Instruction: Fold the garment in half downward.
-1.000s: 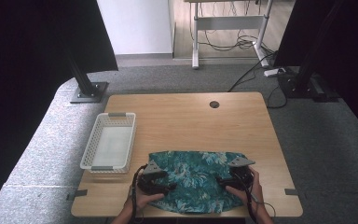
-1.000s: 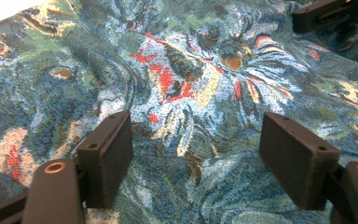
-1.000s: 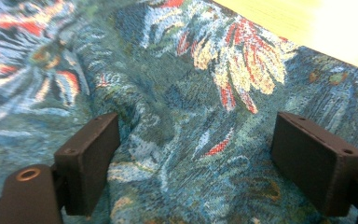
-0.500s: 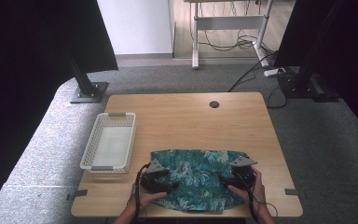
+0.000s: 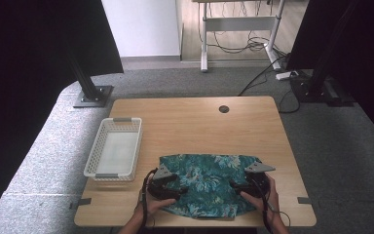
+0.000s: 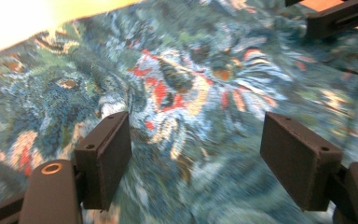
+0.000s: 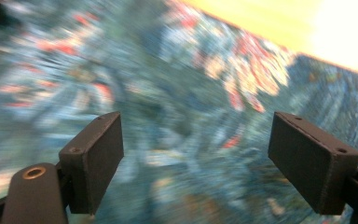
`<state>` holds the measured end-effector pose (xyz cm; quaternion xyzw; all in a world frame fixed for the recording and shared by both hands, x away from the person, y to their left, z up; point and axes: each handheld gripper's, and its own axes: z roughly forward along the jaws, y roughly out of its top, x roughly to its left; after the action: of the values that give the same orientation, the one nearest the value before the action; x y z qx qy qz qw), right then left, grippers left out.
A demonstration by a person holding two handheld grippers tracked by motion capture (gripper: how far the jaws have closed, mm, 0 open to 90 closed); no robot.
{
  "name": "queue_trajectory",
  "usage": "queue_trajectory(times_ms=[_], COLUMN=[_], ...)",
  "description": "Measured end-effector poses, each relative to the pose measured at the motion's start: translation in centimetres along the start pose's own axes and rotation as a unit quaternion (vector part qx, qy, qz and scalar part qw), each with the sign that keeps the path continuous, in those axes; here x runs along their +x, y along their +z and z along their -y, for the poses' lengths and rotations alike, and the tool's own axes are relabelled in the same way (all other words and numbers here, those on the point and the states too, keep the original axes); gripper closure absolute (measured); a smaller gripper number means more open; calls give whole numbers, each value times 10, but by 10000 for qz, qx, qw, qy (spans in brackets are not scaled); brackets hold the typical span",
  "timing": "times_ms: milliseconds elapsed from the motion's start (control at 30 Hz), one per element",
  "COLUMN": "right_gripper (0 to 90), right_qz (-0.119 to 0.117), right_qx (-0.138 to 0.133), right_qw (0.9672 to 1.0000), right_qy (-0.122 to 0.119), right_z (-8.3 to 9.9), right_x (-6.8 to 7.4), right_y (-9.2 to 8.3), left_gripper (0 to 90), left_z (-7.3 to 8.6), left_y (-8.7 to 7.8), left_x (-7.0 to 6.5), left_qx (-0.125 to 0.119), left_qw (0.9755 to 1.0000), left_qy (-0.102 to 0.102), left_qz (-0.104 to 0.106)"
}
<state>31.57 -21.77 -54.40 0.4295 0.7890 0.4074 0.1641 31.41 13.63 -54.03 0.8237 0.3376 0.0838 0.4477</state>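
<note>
Left gripper (image 6: 193, 158): jaws spread wide over the patterned cloth (image 6: 186, 84), nothing pinched between them, print running under both pads. Right gripper (image 7: 196, 158): same, jaws parted, cloth beneath, view blurred.

In the high view the left gripper (image 5: 164, 181) sits at the cloth's lower-left part and the right gripper (image 5: 253, 179) at its lower-right. The cloth (image 5: 207, 180) lies spread in the lower middle of the frame, near the front edge of the bench (image 5: 195, 122).

Judgement: thin, limp, light fabric; will sag and fold, not slip much. Best pinched at a hem or corner, one per side. A mid-panel pinch would likely bunch it.

White basket (image 5: 113, 154) at left, just beside the cloth, not touching.
</note>
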Motion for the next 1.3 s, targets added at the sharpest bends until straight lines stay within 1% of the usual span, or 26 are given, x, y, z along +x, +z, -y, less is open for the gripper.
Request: queue_trajectory(times_ms=[33,67,100,133,200,233,267,333,367,400,433,533,667,700,767,933,1033,1100,1167,1300], right_gripper=[181,183,182,182,181,178,178,177,175,175,175,172,174,174,176,179,182,184,187,188], right_qz=[-63,-153,-329,-329,-485,-552,-565,-705,-733,-833,-833,-897,-837,-837,-776,-701,-663,-637,-647,-617], right_qx=[-102,-218,-313,-313,-388,-377,-384,-403,-411,-413,-413,-441,-453,-453,-396,-292,-240,-203,-189,-200], right_qw=[9999,9996,9990,9990,9981,9978,9977,9967,9965,9957,9957,9950,9954,9954,9962,9971,9975,9977,9977,9979], right_qy=[-34,-49,-31,-31,-15,-14,-31,12,15,-1,-1,-66,-91,-91,-86,-59,-50,-63,-60,-85], right_z=[-1,-1,0,0,5,8,11,18,20,25,25,34,43,43,52,63,66,66,66,66], right_x=[6,11,17,17,23,27,30,34,37,41,41,50,54,54,55,55,53,52,52,53], right_y=[-8,-15,-24,-24,-32,-36,-38,-43,-45,-49,-49,-58,-67,-67,-72,-76,-75,-74,-73,-73], left_gripper=[240,237,234,233,232,232,231,226,226,226,226,225,223,223,222,222,222,223,222,218], left_z=[1,1,5,5,12,15,19,26,28,31,34,46,55,55,58,58,58,59,59,58], left_y=[-5,-9,-18,-18,-28,-32,-35,-41,-43,-46,-49,-59,-67,-67,-70,-71,-70,-68,-66,-67], left_x=[-4,-6,-11,-11,-16,-18,-20,-24,-25,-27,-28,-36,-42,-42,-44,-44,-42,-40,-39,-39], left_qx=[15,9,-13,-13,-75,-96,-90,-79,-90,-109,-117,-158,-204,-204,-214,-257,-255,-233,-176,-239], left_qw=[9999,9999,9998,9998,9998,9999,9999,9999,9999,9998,9998,9997,9996,9996,9995,9995,9995,9996,9998,9997], left_qy=[95,135,185,185,162,131,121,129,128,118,115,158,177,177,215,207,195,140,134,106], left_qz=[-40,-57,-45,-45,-7,27,45,45,55,68,76,80,64,64,32,1,-43,-5,-5,-29])
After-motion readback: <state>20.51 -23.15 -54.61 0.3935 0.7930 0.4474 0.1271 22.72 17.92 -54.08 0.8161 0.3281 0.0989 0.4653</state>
